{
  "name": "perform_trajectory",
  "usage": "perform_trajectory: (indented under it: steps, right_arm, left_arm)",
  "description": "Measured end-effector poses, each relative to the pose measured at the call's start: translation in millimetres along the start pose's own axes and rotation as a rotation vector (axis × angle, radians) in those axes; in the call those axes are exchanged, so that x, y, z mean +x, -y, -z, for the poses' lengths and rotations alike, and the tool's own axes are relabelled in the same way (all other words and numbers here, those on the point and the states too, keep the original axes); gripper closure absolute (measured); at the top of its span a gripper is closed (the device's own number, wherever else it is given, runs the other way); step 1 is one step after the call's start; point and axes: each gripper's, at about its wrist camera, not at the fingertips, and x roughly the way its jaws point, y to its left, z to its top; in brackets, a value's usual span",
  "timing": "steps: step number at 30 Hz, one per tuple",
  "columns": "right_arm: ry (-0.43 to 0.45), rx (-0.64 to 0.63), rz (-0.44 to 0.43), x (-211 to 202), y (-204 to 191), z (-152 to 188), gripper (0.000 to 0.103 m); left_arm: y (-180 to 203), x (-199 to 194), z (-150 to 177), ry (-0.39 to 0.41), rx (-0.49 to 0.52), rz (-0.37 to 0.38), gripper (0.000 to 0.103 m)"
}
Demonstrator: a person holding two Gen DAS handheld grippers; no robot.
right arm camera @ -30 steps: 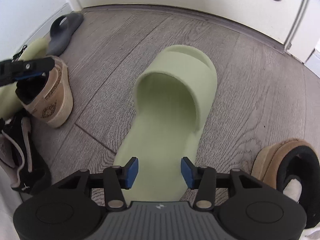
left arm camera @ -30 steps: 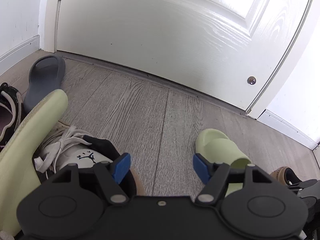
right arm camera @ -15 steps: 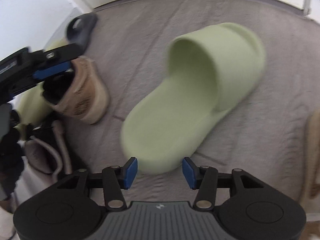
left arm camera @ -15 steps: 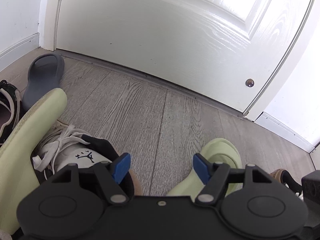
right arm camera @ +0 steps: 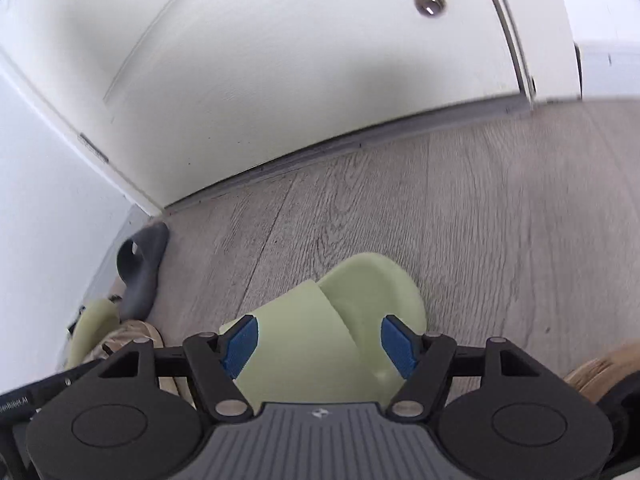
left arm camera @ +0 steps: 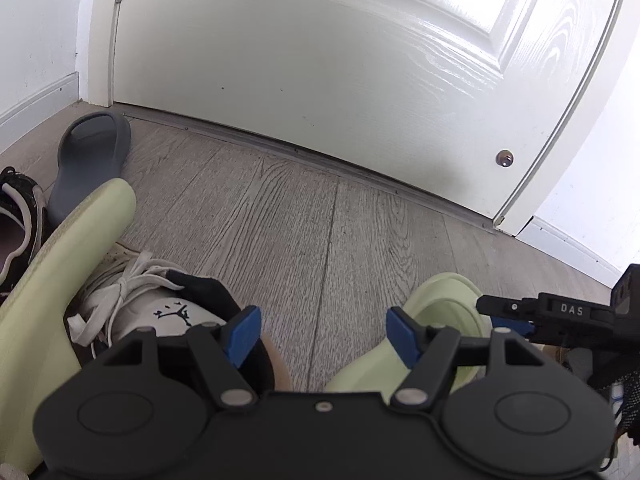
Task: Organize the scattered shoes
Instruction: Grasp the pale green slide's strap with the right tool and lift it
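While the left gripper (left arm camera: 322, 336) hangs wide open over bare grey wood-grain floor (left arm camera: 280, 216), nothing's between its blue pads; a white laced sneaker (left arm camera: 152, 304) sits just left of it and a dark grey foam slide (left arm camera: 86, 156) lies off by the white door (left arm camera: 320, 60). Over on the right wrist view, the right gripper (right arm camera: 320, 342) has just been opening its jaws, and the pale green foam slide (right arm camera: 340, 320) sits between the pads on the floor, not squeezed.
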Motion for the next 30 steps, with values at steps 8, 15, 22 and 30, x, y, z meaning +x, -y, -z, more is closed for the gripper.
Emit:
perform_trajectory:
  steps: [8,15,22,30]
  right_arm:
    - [-0.022,0.159,-0.138,3.1,9.9,19.6,0.053]
    - [0.199,0.238,0.103,-27.5,3.7,22.2,0.103]
    - [0.075,0.156,-0.068,-8.0,6.4,3.3,0.057]
    - [-0.159,0.087,-0.253,22.5,17.5,0.2,0.047]
  left_arm:
    - [-1.7,-0.2,-0.3,0.002,-0.008,0.002,0.033]
    - [-3.3,-6.9,-0.9,0.017,-0.019,0.010,0.033]
    - [-3.2,-10.5,-2.3,0.018,0.009,0.011,0.033]
    - [5.6,-1.3,0.7,0.000,0.060,0.024,0.033]
